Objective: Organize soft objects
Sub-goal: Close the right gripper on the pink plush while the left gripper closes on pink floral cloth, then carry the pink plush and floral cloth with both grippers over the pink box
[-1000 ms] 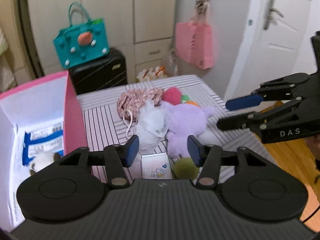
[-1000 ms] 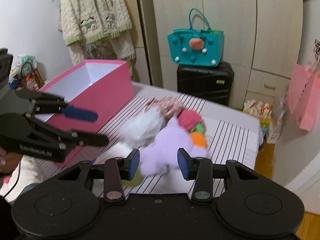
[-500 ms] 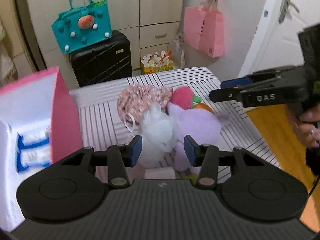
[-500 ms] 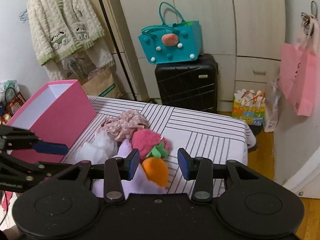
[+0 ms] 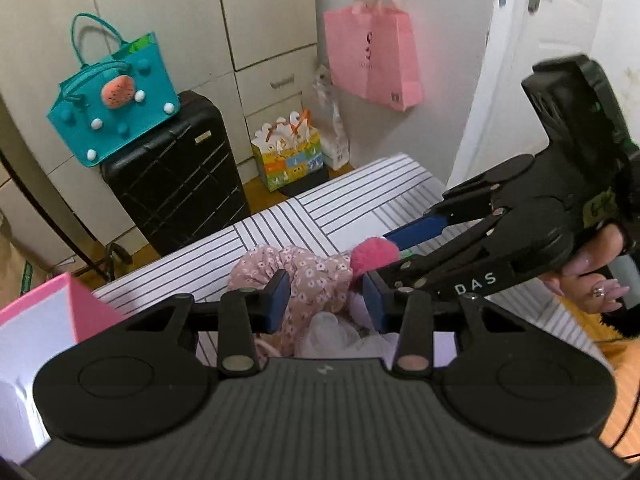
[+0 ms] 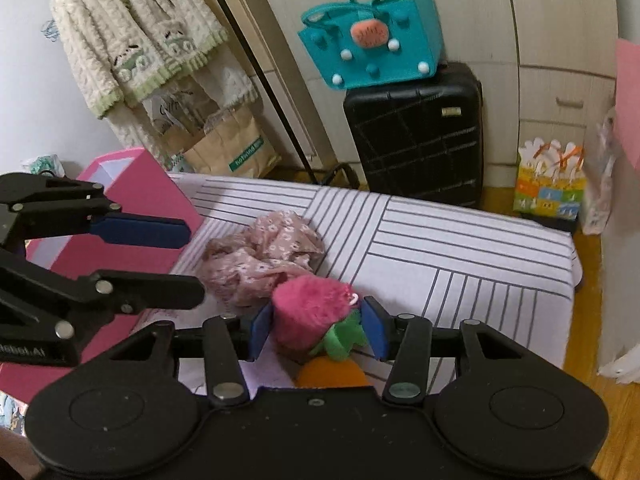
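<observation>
Now advanced over the pile since a second ago: right gripper (image 6: 316,330) opening, jaws bracketing pink plush (image 6: 310,314); left gripper (image 5: 325,303) closing, floral cloth (image 5: 308,280) between jaws. Neither gripped. Risk: grippers crossing, snagging neighbouring items.

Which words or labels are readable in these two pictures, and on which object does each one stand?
"DAS": on the right gripper, left wrist view.
"...Rebot.AI", its start cut off: on the left gripper, right wrist view.
Green strip on the brown paper bag: too blurred to read.
Print on the pink bag: too small to read.
</observation>
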Available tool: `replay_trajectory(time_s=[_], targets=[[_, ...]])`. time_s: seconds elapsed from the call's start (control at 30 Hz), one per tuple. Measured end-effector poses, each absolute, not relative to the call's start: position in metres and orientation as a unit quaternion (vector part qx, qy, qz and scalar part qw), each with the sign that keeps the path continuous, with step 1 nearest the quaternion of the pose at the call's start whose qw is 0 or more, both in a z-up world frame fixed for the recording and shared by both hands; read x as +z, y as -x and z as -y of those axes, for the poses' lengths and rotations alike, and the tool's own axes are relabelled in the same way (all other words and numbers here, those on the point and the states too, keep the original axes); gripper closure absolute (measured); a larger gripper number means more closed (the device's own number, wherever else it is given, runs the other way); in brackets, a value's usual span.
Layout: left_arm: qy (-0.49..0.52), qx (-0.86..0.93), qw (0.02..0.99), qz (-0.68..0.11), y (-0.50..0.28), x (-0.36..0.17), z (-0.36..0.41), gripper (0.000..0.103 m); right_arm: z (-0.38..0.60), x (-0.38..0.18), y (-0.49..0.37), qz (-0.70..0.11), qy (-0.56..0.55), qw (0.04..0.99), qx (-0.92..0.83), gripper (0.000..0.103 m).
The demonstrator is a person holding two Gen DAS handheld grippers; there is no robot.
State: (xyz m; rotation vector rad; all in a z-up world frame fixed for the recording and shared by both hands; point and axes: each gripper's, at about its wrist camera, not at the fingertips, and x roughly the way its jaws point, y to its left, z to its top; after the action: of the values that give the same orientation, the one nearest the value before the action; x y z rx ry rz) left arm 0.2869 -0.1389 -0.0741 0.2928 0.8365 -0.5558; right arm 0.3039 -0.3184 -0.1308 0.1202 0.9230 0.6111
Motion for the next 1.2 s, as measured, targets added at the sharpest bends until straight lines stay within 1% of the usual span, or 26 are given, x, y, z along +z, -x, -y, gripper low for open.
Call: replay_trajectory(time_s=[0.1, 0.23, 0.33, 0.37, 0.4, 0.43, 0.47, 0.53, 0.63, 0.83, 0.97, 1.1, 1.2], targets=[[-0.144, -0.268, 0.856, -0.417, -0.299, -0.084, 0.143, 0.063, 0.317, -0.14, -0.311, -0.45, -0.066, 0.843, 0.287, 0.047], [-0.127, -0.268, 0.845, -0.444, -0.312, -0.093, 0.144, 0.063, 0.324, -0.143, -0.312, -0.453, -0.093, 0.838, 0.289, 0.053], [-0.118, -0.264, 0.838, -0.462, -0.321, -0.1, 0.144, 0.063, 0.331, -0.143, -0.31, -0.45, -0.109, 0.839, 0.287, 0.053], [-0.112, -0.262, 0.836, -0.469, -0.323, -0.102, 0.143, 0.065, 0.334, -0.143, -0.309, -0.447, -0.114, 0.841, 0.283, 0.053], [-0.109, -0.259, 0.834, -0.474, -0.325, -0.104, 0.143, 0.071, 0.336, -0.143, -0.309, -0.445, -0.118, 0.842, 0.281, 0.053], [-0.115, -0.256, 0.832, -0.478, -0.326, -0.106, 0.143, 0.087, 0.337, -0.143, -0.308, -0.442, -0.12, 0.844, 0.28, 0.053], [-0.128, -0.253, 0.828, -0.483, -0.327, -0.108, 0.145, 0.093, 0.338, -0.142, -0.308, -0.439, -0.121, 0.845, 0.279, 0.053], [-0.122, -0.259, 0.825, -0.487, -0.326, -0.108, 0.142, 0.096, 0.339, -0.139, -0.306, -0.432, -0.12, 0.85, 0.277, 0.053], [-0.109, -0.272, 0.825, -0.484, -0.322, -0.099, 0.135, 0.097, 0.338, -0.131, -0.3, -0.414, -0.102, 0.866, 0.261, 0.053], [-0.089, -0.292, 0.866, -0.396, -0.294, -0.058, 0.115, 0.097, 0.335, -0.108, -0.286, -0.39, -0.08, 0.88, 0.261, 0.053], [-0.069, -0.3, 0.881, -0.36, -0.277, -0.037, 0.098, 0.097, 0.329, -0.093, -0.273, -0.374, -0.07, 0.888, 0.258, 0.053], [-0.055, -0.293, 0.892, -0.34, -0.262, -0.021, 0.083, 0.097, 0.321, -0.075, -0.261, -0.361, -0.058, 0.895, 0.257, 0.053], [-0.06, -0.27, 0.893, -0.354, -0.251, -0.016, 0.077, 0.097, 0.313, -0.061, -0.248, -0.359, -0.048, 0.897, 0.252, 0.053]])
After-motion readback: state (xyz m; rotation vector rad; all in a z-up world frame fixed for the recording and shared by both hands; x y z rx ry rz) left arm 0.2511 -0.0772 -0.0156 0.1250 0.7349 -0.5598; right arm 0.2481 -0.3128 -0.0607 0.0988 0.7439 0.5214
